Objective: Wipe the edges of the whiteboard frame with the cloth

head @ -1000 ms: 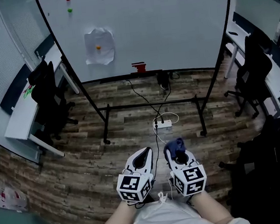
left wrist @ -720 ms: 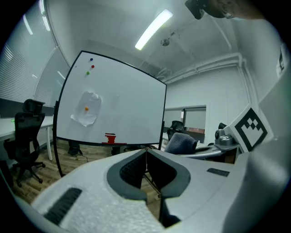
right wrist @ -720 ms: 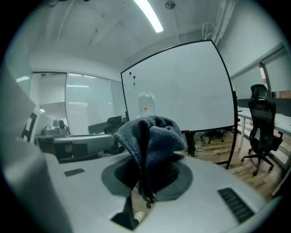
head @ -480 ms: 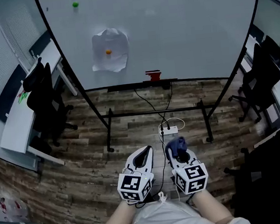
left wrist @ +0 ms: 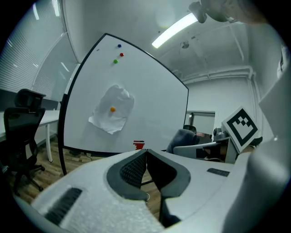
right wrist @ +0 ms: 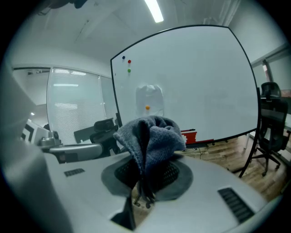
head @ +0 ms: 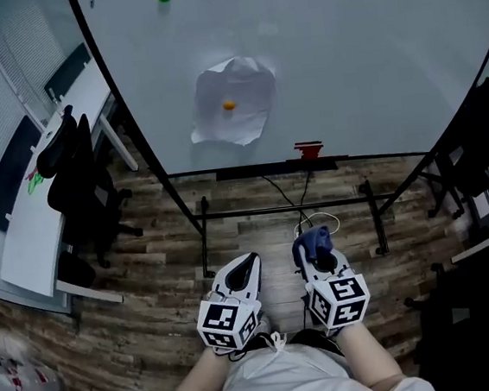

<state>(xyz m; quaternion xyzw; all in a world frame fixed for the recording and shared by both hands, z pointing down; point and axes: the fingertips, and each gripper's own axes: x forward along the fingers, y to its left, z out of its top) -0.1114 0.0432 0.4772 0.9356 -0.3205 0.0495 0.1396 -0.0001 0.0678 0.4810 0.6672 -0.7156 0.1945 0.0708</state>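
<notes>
Wood-plank flooring (head: 153, 313) runs from your feet to the whiteboard (head: 352, 57), which stands on its black stand at the far side, well apart from both grippers. Its black frame (head: 259, 170) shows along the left edge and the bottom rail. A crumpled sheet of paper (head: 241, 117) is pinned low on the board by an orange magnet (head: 229, 105).

Your left gripper (head: 247, 261) has its jaws pressed together with nothing between them. Your right gripper (head: 319, 256) is pinching the blue-grey cloth (head: 310, 244), which bunches above the jaw tips, near you and far from the frame.

By my reading, wiping has not begun. Step in close and lead with the bunched fold rather than the hard jaw tips. Lay it over the frame's edge and draw along in one steady line. Keep off the paper and the red eraser (head: 309, 150) on the bottom rail.

Your head view cuts off the top rail and most of the right edge. Folds of cloth cover the right gripper's pads, so I cannot judge how deep the grip is.
</notes>
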